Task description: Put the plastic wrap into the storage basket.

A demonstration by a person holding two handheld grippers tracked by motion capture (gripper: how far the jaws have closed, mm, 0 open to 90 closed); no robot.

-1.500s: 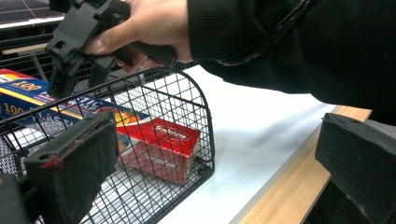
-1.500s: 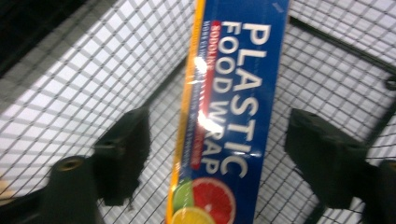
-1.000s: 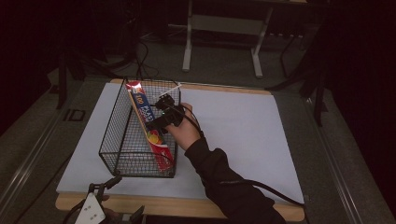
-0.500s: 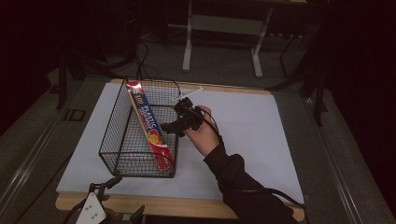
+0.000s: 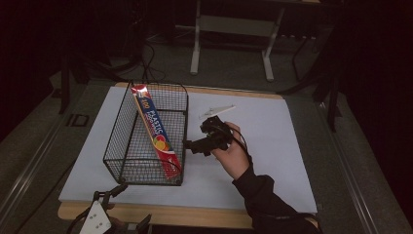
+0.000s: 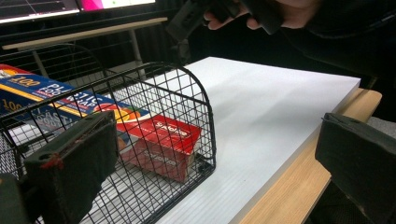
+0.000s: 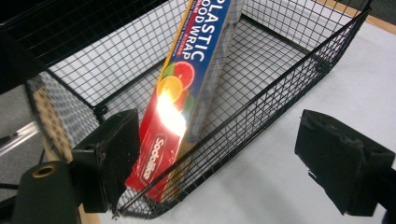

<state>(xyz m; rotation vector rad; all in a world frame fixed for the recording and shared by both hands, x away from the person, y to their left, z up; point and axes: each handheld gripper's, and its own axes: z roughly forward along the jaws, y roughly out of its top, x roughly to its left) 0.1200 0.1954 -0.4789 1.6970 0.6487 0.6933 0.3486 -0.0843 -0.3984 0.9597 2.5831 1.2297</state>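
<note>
- A black wire basket (image 5: 146, 136) stands on the white counter (image 5: 272, 146), toward its left half.
- Inside it a long box of plastic food wrap (image 5: 156, 134) lies slanted, its red end down in the basket's near right corner and its far end propped up on the far rim at the left.
- The right tool (image 5: 195, 145) is held in the person's right hand (image 5: 233, 153) just outside the basket's right wall, above the counter, pointing at the basket.
- Its jaws stand wide apart with nothing between them; in the right gripper view the box's red end (image 7: 159, 163) sits behind the mesh just beyond the left jaw, and bare counter lies in front of the right jaw.
- The tool and the box are apart, with the basket wall between them.
- The left tool (image 5: 109, 195) rests low at the near edge of the counter, by the basket's near left corner.
- In the left gripper view its jaws are spread wide and hold nothing; the basket's near corner and the box (image 6: 154, 140) lie beyond the left jaw.
</note>
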